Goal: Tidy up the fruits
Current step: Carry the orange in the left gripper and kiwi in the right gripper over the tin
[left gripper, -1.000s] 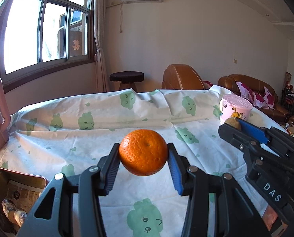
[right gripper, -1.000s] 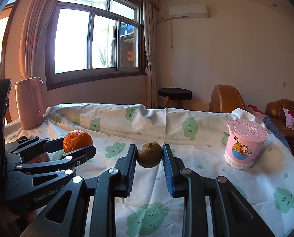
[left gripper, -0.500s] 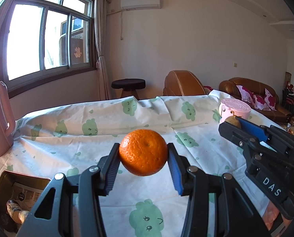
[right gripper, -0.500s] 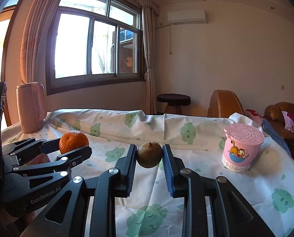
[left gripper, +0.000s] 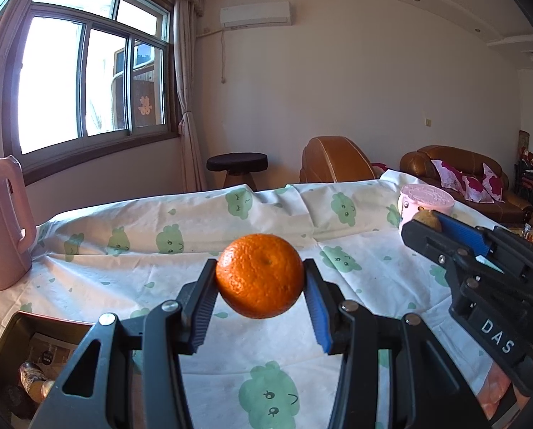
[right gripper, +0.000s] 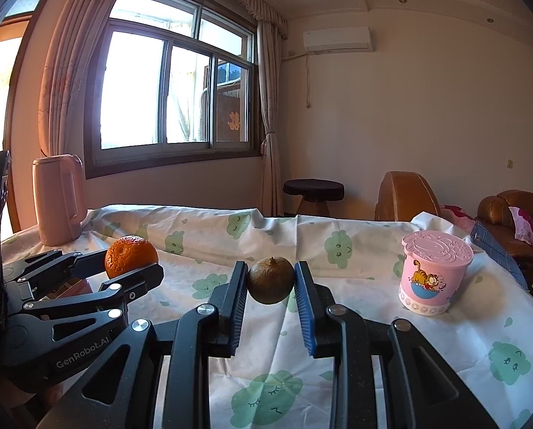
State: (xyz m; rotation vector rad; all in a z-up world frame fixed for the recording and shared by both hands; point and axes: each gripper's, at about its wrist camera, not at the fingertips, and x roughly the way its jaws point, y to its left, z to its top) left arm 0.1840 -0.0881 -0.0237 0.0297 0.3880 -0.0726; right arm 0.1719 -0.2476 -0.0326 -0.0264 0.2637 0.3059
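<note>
The orange (left gripper: pixel 260 275) is clamped in the left gripper (left gripper: pixel 260 287), lifted above the cloth-covered table (left gripper: pixel 355 279); the brown fruit (right gripper: pixel 271 284) is pinched in the right gripper (right gripper: pixel 270 286), also aloft, with the orange to its left. This looks like the carrying step: no fruit container is clearly visible besides a lidded pink cup (right gripper: pixel 434 273) at far right, so next each fruit needs a resting place before the jaws let go.

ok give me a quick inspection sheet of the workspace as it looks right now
surface: table under a white cloth printed with green faces, wrinkled at the far edge
job's things: orange; small brown fruit; both held above the cloth
clutter: pink lidded cup; pink jug; dark open box at the near left edge
grippers: left gripper shut on the orange; right gripper shut on the brown fruit
cables: nothing seen
surroundings: window, stool, brown armchairs
</note>
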